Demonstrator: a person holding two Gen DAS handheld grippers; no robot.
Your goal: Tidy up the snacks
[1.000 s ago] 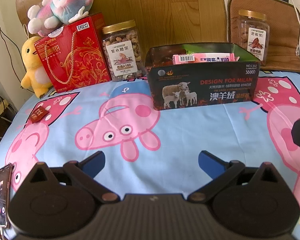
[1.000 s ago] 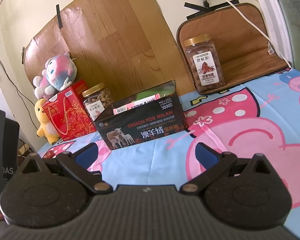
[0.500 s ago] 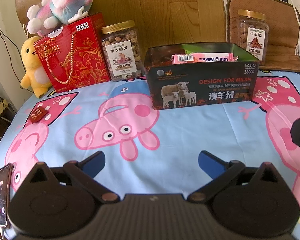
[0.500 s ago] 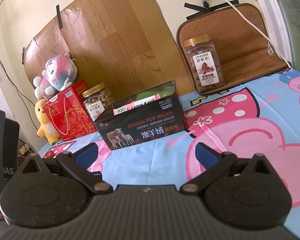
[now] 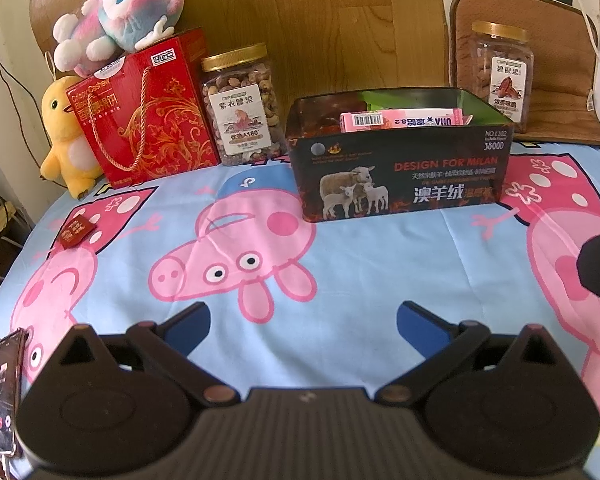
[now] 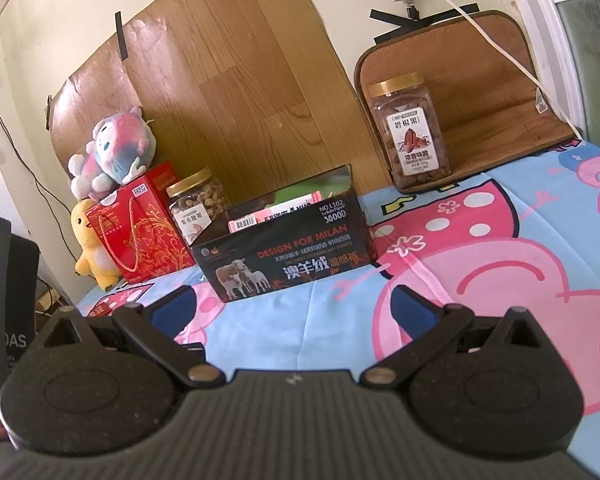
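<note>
- Step in hand, as judged: between picks. Left claw and right claw both hung spread wide and empty, low over the pig-print cloth on the counter.
- Dark open box stood ahead of both claws, well apart from them; slightly right of centre for the left claw, slightly left of centre for the right. A pink snack pack lay inside, poking above the rim, with something green behind it.
- Small red packet lay loose on the cloth, far left of the left claw, near the counter's edge. Probably the nearest unsorted snack.
- Cashew jar stood against the back board beside the red gift box; pecan jar stood back right, on a brown mat.
- Next move, as judged: left claw swings left to straddle the red packet flat on the cloth, closes on its thin edges, then carries it to the box.
- Risk: a thin packet on soft cloth may slip the pinch.
</note>
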